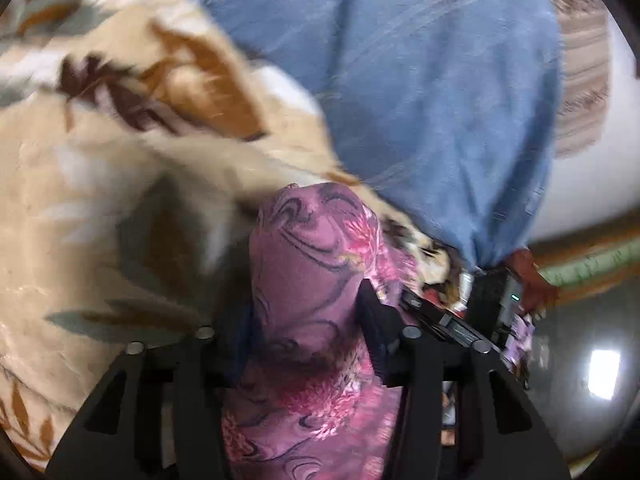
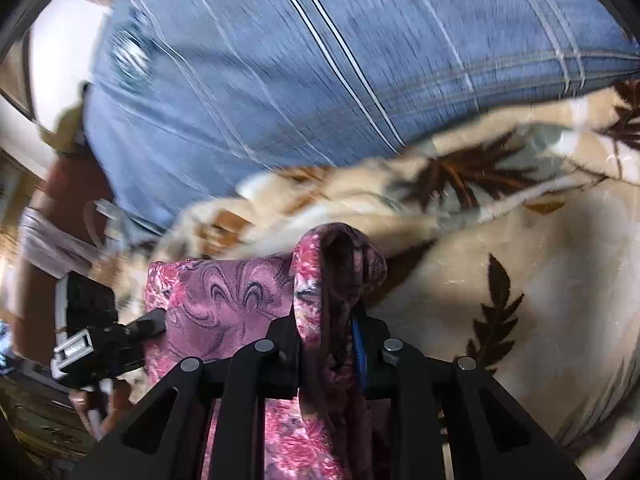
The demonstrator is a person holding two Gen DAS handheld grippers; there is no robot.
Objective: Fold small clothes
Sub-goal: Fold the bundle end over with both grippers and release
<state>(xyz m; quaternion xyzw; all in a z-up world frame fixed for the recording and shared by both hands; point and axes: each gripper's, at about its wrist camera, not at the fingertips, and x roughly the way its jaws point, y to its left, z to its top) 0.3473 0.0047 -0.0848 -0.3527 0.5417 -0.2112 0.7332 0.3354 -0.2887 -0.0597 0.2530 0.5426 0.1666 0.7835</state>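
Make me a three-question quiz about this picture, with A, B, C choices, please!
1. Where is the pink-purple flowered cloth?
A. between the two claws
B. folded on a chair
C. in a basket

2. What colour is the big striped pillow?
A. green
B. blue
C. black

3. What is the right claw doing?
A. hanging empty
B. holding a cup
C. pinching the flowered cloth

Answers:
1 A, the cloth stretches from the left claw to the right one.
2 B, it is blue with thin white stripes, behind the beige leaf-patterned fleece blanket.
3 C, bunched cloth sits squeezed between its black fingers.
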